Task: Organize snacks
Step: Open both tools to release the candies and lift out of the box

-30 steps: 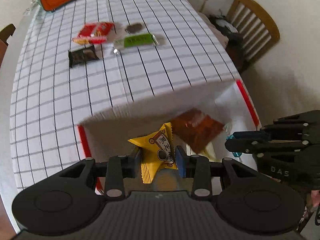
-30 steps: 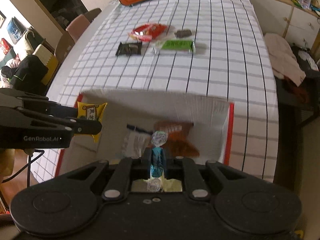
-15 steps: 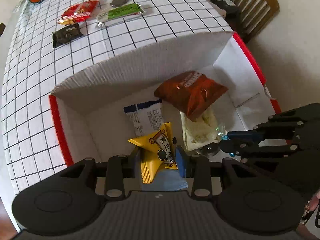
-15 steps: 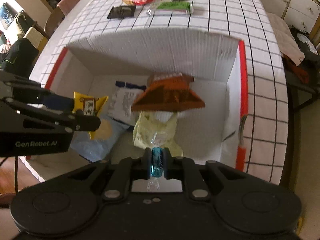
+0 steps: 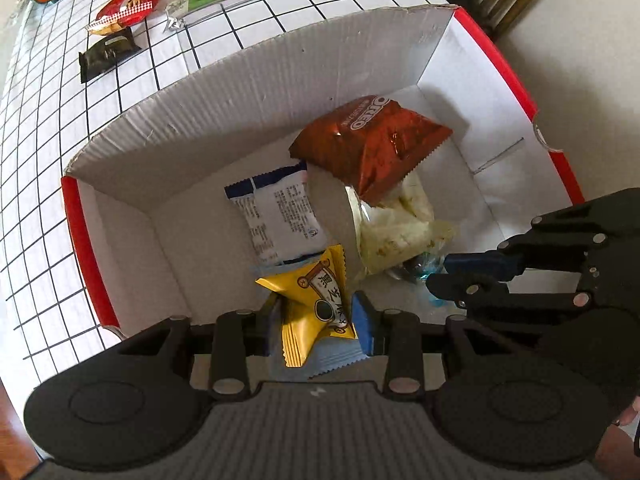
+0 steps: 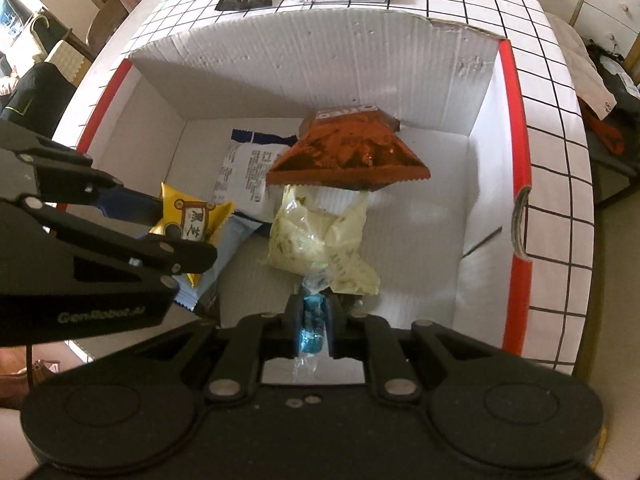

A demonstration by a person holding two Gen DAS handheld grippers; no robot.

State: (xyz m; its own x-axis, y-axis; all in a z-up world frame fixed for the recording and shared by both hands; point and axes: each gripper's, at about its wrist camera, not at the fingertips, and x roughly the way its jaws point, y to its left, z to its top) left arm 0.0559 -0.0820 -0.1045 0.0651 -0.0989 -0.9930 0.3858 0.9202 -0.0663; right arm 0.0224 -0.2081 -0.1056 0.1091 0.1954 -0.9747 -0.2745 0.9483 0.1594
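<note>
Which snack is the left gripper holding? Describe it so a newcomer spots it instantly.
Find the white cardboard box with red rims on the checked tablecloth. At its near edge, the left gripper pinches a small yellow packet. It is the only yellow wrapper there, printed with black characters, above a pale blue packet.

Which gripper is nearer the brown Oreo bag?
Right. The right gripper sits just below the Oreo bag by the pale packet; the left gripper is off beside it.
</note>
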